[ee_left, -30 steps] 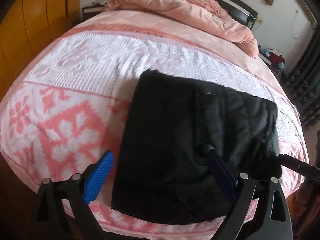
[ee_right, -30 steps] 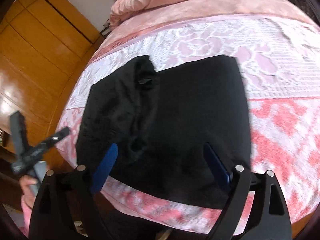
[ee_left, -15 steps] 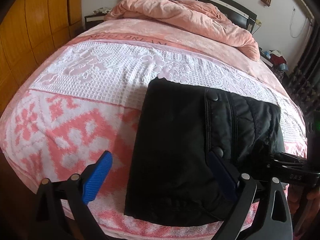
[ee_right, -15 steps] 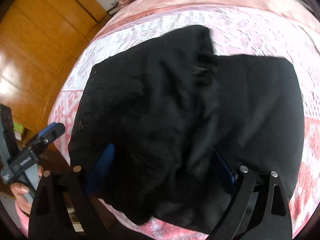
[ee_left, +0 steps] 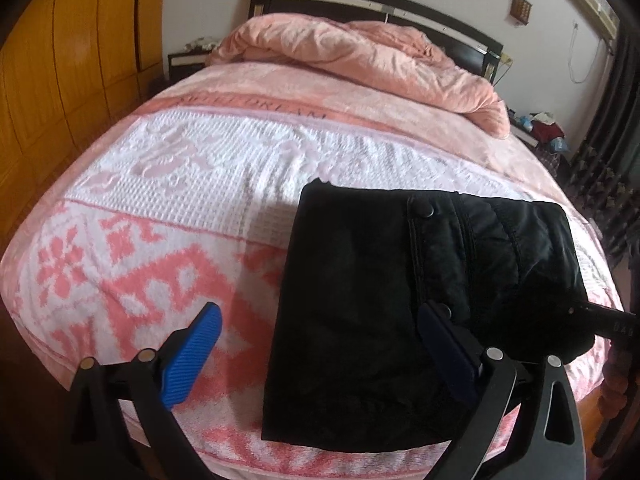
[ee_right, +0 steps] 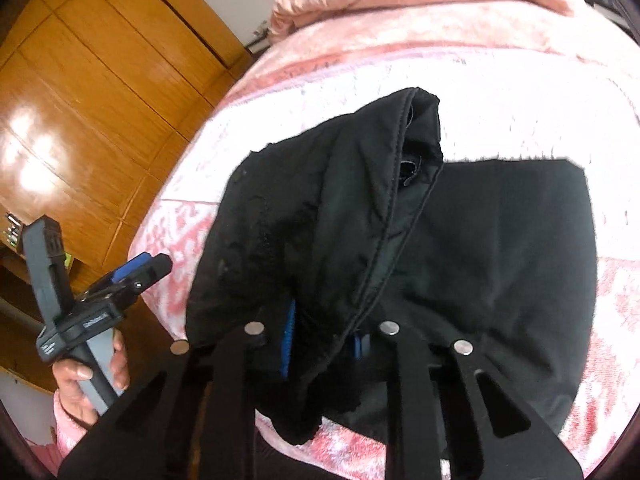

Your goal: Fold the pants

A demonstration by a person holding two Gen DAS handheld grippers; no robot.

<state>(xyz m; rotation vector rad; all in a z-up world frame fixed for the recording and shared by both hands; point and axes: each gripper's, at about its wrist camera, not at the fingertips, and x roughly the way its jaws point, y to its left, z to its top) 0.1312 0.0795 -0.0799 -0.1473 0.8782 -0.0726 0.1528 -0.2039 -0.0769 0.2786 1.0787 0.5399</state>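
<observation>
Your right gripper (ee_right: 320, 344) clamps the black pants (ee_left: 360, 300) waistband — lifted off the bed (ee_left: 180, 184); your left gripper (ee_left: 320, 344) hangs spread, empty.

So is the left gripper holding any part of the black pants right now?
No, the left gripper hangs with its blue jaws wide apart above the folded black pants and the pink patterned bedspread, gripping nothing.

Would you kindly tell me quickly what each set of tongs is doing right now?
Left tongs: open, holding nothing, above the bed's near edge.
Right tongs: shut on the black quilted pants, lifting one edge.
</observation>
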